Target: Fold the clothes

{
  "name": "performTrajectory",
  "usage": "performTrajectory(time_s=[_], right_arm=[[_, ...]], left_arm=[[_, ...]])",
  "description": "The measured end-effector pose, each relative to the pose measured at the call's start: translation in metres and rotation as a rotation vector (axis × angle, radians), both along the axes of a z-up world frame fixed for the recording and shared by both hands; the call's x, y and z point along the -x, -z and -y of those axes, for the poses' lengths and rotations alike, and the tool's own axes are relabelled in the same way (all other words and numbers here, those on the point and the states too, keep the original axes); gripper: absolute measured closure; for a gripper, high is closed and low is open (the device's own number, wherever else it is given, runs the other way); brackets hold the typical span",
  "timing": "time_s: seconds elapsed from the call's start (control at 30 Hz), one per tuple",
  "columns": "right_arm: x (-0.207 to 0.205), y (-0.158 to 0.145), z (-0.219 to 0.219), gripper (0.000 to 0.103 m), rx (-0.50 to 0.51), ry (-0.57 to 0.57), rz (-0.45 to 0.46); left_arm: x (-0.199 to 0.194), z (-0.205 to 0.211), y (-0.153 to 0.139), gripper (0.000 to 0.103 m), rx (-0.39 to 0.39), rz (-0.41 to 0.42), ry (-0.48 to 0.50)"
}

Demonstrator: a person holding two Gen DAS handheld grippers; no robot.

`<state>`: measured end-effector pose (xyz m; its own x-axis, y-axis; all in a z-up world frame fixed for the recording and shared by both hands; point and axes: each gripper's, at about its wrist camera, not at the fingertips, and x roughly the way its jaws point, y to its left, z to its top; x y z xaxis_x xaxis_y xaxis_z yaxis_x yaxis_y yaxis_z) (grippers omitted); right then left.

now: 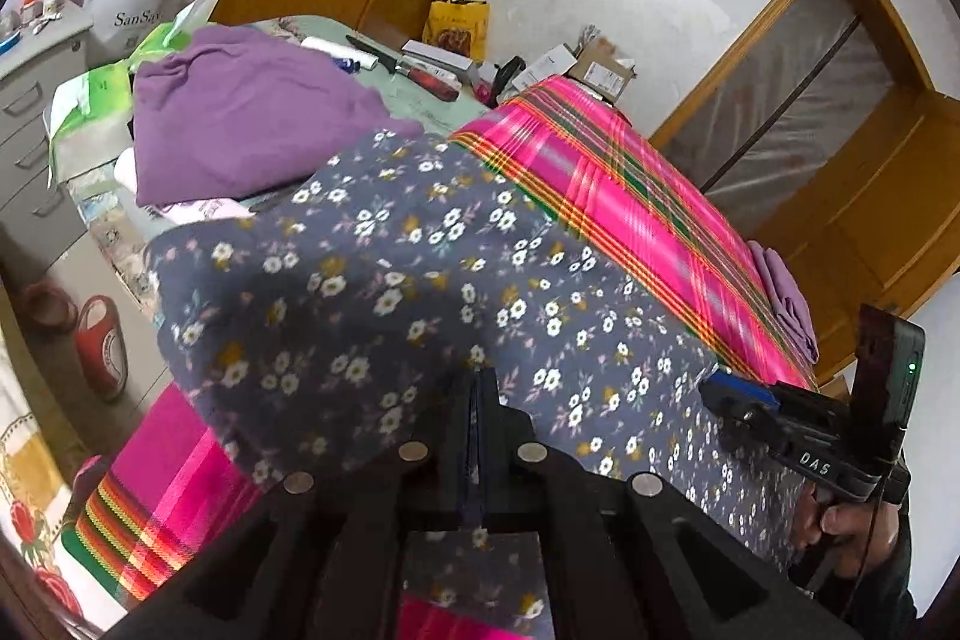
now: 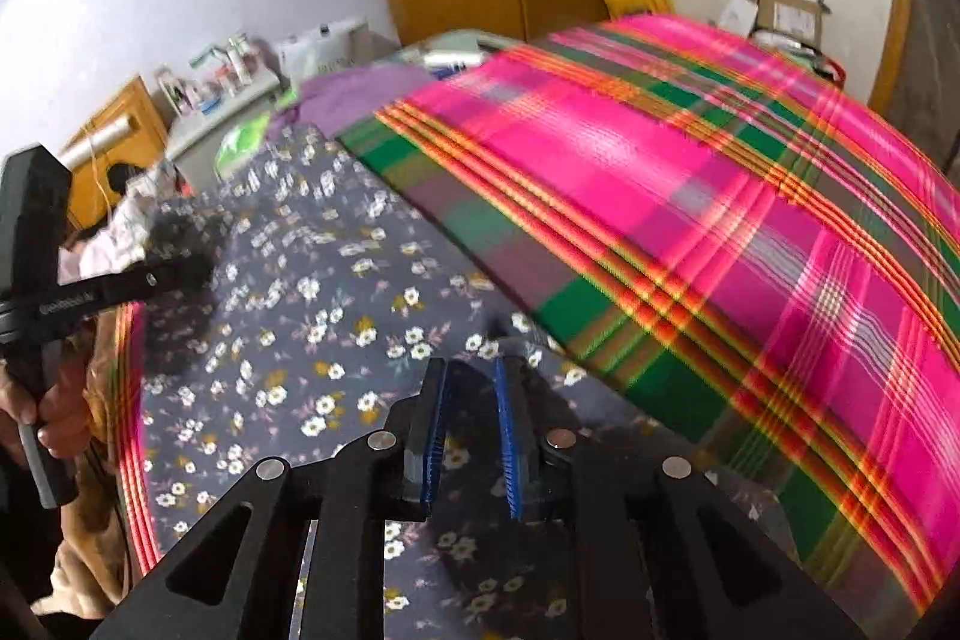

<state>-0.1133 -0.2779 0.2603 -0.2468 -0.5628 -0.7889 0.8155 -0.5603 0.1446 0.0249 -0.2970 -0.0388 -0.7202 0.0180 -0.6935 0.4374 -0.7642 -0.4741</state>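
Note:
A dark grey-blue floral garment (image 1: 420, 280) lies spread over a bed covered with a pink plaid sheet (image 1: 630, 196). My left gripper (image 1: 477, 376) is shut, its tips pinched into the floral cloth, which also shows beneath the fingers. In the right wrist view the same floral garment (image 2: 312, 316) runs under my right gripper (image 2: 471, 376). Its blue pads stand a little apart, with cloth below them and nothing pressed between. The right gripper (image 1: 729, 391) also shows at the garment's right edge, held by a hand. The left gripper (image 2: 180, 268) is blurred.
A crumpled purple garment (image 1: 240, 112) lies at the bed's far left, and a folded lilac piece (image 1: 792, 304) at the right edge. Boxes and a knife (image 1: 375, 53) clutter the far end. Slippers (image 1: 105, 346) sit on the floor beside grey drawers (image 1: 30, 112).

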Motion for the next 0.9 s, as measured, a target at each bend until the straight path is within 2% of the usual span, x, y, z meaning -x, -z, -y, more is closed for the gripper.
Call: performTrajectory(time_s=[0.13, 0.3, 0.4, 0.53, 0.6, 0.7, 0.83, 0.87, 0.9], right_arm=[[-0.004, -0.004, 0.002, 0.087, -0.005, -0.006, -0.009], [-0.009, -0.012, -0.002, 0.085, 0.042, -0.014, -0.012], [-0.01, -0.012, -0.001, 0.085, 0.053, -0.013, -0.001], [-0.009, -0.011, -0.002, 0.085, 0.06, -0.004, 0.009], [-0.01, -0.012, -0.004, 0.085, 0.062, -0.002, 0.009], [-0.013, -0.016, -0.011, 0.084, 0.075, -0.002, 0.009], [-0.017, -0.02, -0.024, 0.082, 0.107, 0.013, 0.017], [-0.018, -0.021, -0.028, 0.082, 0.115, 0.016, 0.021], [-0.02, -0.021, -0.032, 0.082, 0.123, 0.022, 0.025]], left_arm=[[0.008, 0.001, -0.013, 0.103, 0.037, -0.011, 0.023], [0.043, 0.002, -0.035, 0.099, 0.098, -0.025, 0.093], [0.071, 0.002, -0.035, 0.098, 0.135, -0.001, 0.143], [0.099, 0.016, -0.018, 0.098, 0.133, 0.06, 0.14], [0.103, 0.032, -0.007, 0.098, 0.12, 0.084, 0.099], [0.099, 0.047, -0.003, 0.101, 0.078, 0.061, 0.084], [0.089, 0.053, -0.016, 0.099, 0.13, 0.03, 0.076], [0.087, 0.054, -0.02, 0.097, 0.151, 0.024, 0.071], [0.086, 0.057, -0.023, 0.091, 0.163, 0.02, 0.065]])
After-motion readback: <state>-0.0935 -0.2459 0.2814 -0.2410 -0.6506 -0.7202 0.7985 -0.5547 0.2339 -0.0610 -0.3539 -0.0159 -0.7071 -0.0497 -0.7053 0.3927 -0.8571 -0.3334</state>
